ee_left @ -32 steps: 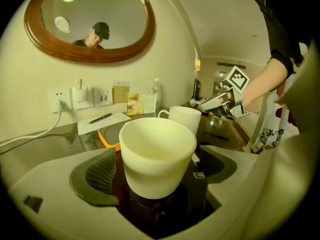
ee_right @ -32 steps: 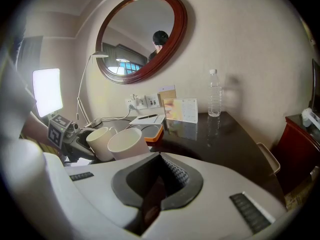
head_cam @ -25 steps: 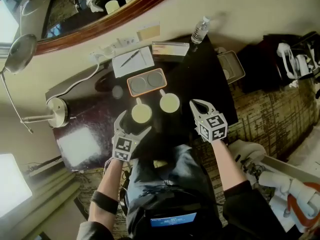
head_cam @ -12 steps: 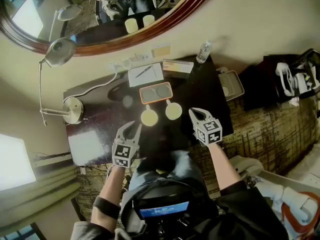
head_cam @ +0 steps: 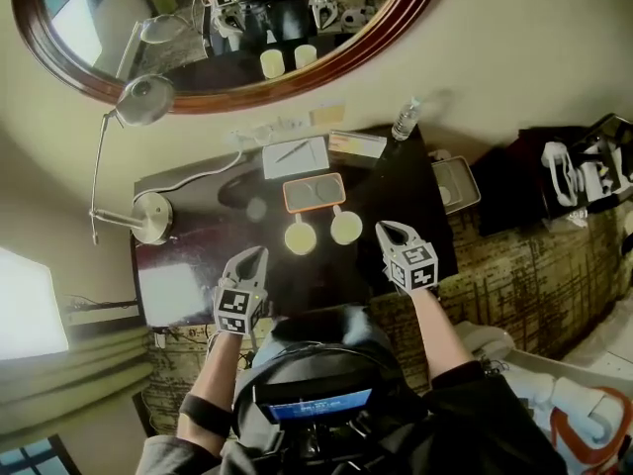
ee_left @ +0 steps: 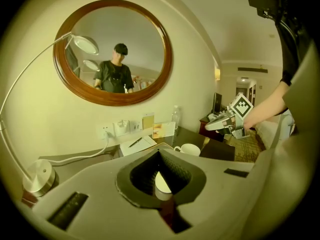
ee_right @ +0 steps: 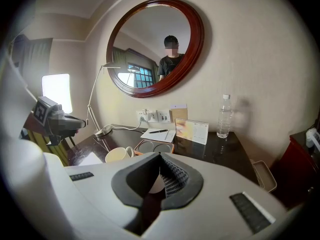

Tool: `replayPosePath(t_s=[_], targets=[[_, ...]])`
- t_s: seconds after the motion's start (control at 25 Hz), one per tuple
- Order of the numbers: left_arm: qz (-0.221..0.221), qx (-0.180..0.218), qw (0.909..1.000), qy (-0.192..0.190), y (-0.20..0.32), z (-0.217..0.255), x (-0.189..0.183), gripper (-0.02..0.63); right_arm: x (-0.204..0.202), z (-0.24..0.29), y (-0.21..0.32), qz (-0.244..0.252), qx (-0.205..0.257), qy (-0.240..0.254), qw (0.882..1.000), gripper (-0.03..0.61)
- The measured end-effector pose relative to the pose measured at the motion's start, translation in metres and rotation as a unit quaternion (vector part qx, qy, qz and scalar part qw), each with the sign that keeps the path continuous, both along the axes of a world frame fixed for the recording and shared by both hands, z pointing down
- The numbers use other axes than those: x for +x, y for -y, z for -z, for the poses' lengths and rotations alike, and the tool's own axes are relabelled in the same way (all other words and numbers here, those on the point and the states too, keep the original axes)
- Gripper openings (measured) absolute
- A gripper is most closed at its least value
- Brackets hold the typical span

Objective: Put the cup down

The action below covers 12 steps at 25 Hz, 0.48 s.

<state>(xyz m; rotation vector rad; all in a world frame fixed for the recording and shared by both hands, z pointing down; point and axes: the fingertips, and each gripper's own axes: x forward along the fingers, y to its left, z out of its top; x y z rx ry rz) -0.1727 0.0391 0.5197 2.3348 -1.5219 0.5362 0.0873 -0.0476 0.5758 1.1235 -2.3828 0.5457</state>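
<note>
Desk point(head_cam: 396, 181) of dark glossy wood fills the middle of the head view, set against a cream wall below a round wood-framed mirror point(head_cam: 198, 38). A desk lamp point(head_cam: 148, 216) stands at its left end. Near the wall lie a notepad point(head_cam: 297, 156) with a pen and an orange-rimmed tray point(head_cam: 315, 192) holding two round coasters.

My left gripper point(head_cam: 255, 255) hangs above the desk's near edge. Its jaws have just been closing and now meet with nothing between them. My right gripper point(head_cam: 389, 229), off to the right, is likewise closed and empty.

I judge the cup already set down, so the step in hand is getting clear of it. To do that well, I should draw the left gripper back and up, away from the rim, so that nothing nudges the cup or its neighbour.

Two cream cups stand upright on the desk just in front of the tray, side by side. The left cup point(head_cam: 300, 237) is nearest my left gripper but apart from it, and the right cup point(head_cam: 345, 228) is just beside it. Both are plain, glazed and wide-mouthed, with their handles turned toward the tray.
</note>
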Motion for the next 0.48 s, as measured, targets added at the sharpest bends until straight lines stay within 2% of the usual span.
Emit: replayPosePath(t_s=[0.16, 0.24, 0.36, 0.48], targets=[[-0.015, 0.005, 0.9999, 0.004, -0.001, -0.010, -0.009, 0.002, -0.002, -0.001, -0.003, 0.005, 0.003, -0.013, 1.000, 0.017], [-0.009, 0.006, 0.9999, 0.000, 0.001, -0.014, -0.014, 0.002, -0.004, 0.001, -0.002, 0.004, 0.004, -0.013, 1.000, 0.017], [-0.001, -0.001, 0.9999, -0.014, 0.004, -0.006, -0.009, 0.002, -0.005, 0.003, 0.001, 0.000, 0.006, -0.008, 1.000, 0.017], [-0.015, 0.006, 0.9998, -0.009, 0.007, -0.007, -0.007, 0.002, -0.005, 0.003, 0.004, -0.002, 0.003, -0.008, 1.000, 0.017]])
